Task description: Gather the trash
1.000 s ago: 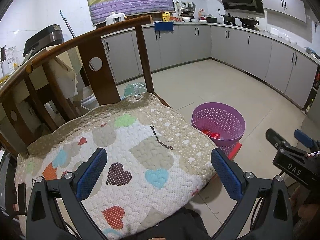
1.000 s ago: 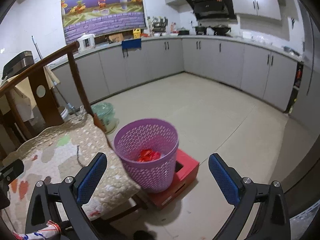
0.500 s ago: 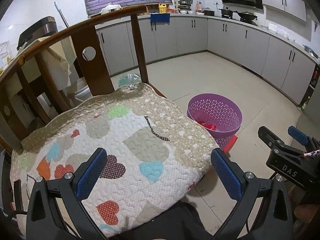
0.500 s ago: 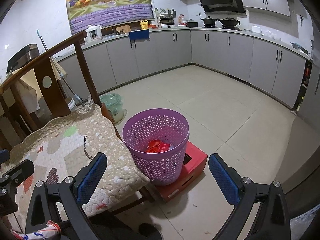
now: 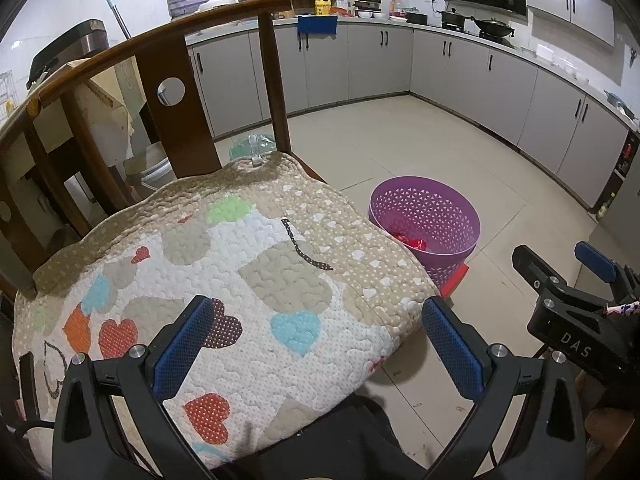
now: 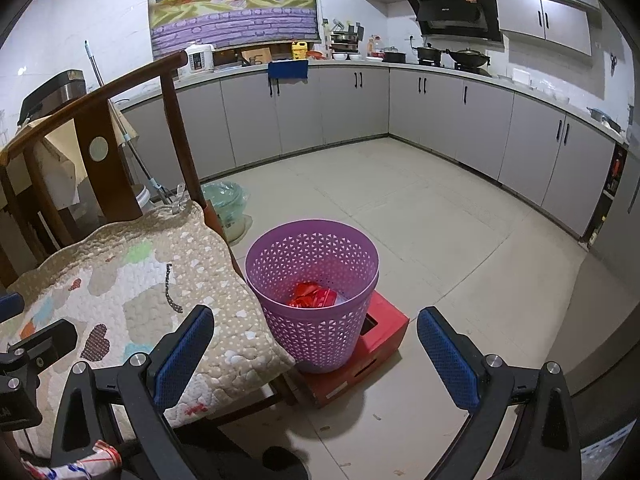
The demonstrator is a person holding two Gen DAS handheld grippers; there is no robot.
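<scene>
Lying crumpled, red wrapper inside purple basket.

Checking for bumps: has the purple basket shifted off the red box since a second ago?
No. The purple basket sits on the same corner of the red box, beside the chair cushion; only the cameras moved.

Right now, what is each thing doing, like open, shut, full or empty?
Left tool: open, holding nothing.
Right tool: open, holding nothing.
Purple basket: upright on a red box, red wrapper inside, mostly empty.
Quilted cushion: lying on the wooden chair.
</scene>
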